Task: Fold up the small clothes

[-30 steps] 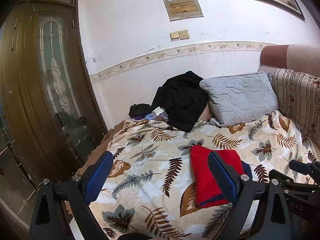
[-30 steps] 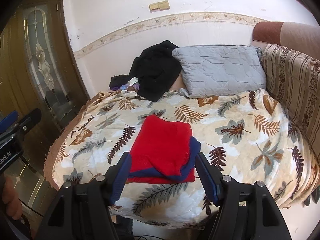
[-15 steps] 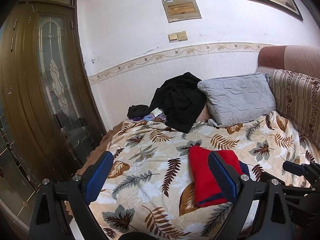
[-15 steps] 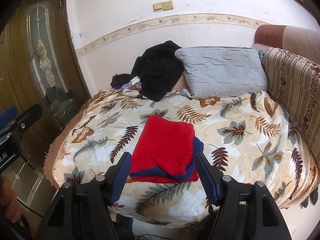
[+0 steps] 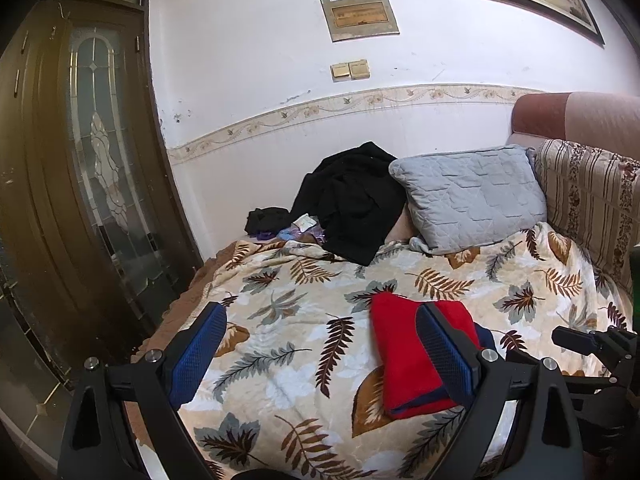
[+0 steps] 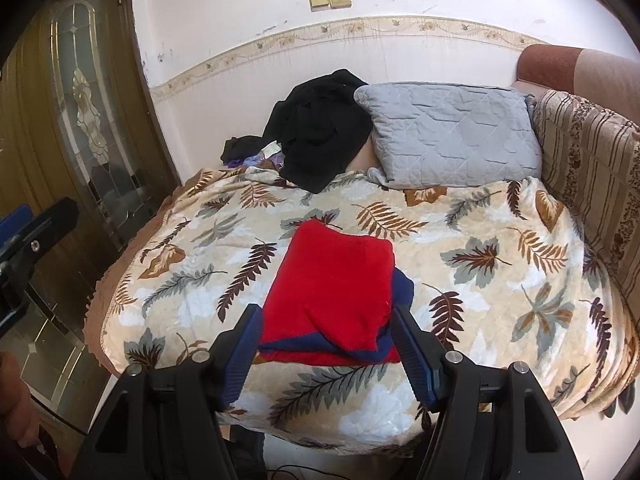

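In the left wrist view, the left claw (image 5: 320, 354) stood wide open and empty, its blue pads (image 5: 198, 354) apart above the leaf-print blanket (image 5: 304, 300). The red garment (image 5: 404, 356) lay at the 3 o'clock side of that claw, partly hidden behind the right-hand pad. A wooden door (image 5: 80, 184) stood at 9 o'clock, a black clothes pile (image 5: 352, 204) at 12 o'clock, and a grey pillow (image 5: 468, 196) at 1 o'clock.

In the right wrist view, the right claw (image 6: 328, 356) was also open and gripped nothing. The red garment (image 6: 332, 288) lay folded flat on the bed at 12 o'clock from it, with a navy layer (image 6: 402, 288) showing along the near and right edges. Its near edge appeared between the two pads, but contact could not be confirmed; the claw seemed to be held above the bed's front edge.

Handling judgement: the garment looked soft, light and limp, likely fleece or knit. It should not slip in the pads, but it would sag and unfold if lifted by a single layer. The near corners, with all layers pinched together, would be the recommended hold.

Pose: both claws pointed forward and downward toward the bed, the right steeper than the left. Part of a hand (image 6: 16, 404) appeared at 8 o'clock in the right wrist view. The fold appeared largely complete.
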Demonstrator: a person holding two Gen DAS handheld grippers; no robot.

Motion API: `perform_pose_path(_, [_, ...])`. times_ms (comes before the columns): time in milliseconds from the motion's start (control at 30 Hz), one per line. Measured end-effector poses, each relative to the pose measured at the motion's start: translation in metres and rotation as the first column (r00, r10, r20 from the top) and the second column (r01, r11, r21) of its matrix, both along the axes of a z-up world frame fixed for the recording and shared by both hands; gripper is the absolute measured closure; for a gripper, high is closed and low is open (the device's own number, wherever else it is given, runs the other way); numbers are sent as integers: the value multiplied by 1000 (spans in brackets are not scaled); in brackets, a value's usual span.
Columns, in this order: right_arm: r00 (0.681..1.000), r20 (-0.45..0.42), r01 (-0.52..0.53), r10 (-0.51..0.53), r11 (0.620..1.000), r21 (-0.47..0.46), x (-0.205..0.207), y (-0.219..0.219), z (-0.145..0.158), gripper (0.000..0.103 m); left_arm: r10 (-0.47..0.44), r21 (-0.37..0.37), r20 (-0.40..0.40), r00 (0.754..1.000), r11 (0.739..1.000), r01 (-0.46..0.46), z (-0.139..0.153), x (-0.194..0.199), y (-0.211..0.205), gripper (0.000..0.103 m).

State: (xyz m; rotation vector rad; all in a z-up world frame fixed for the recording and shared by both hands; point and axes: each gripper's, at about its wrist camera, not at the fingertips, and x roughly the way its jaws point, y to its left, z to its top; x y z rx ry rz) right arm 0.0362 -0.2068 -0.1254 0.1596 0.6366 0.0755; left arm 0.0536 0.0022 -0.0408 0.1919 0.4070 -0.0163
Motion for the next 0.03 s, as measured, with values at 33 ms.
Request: perform_pose_path(33, [1000,-2,2,-2,1000,-2,2,-1,-1,33,-3,-5,-11,1000,1000,3,-2,3,0,8])
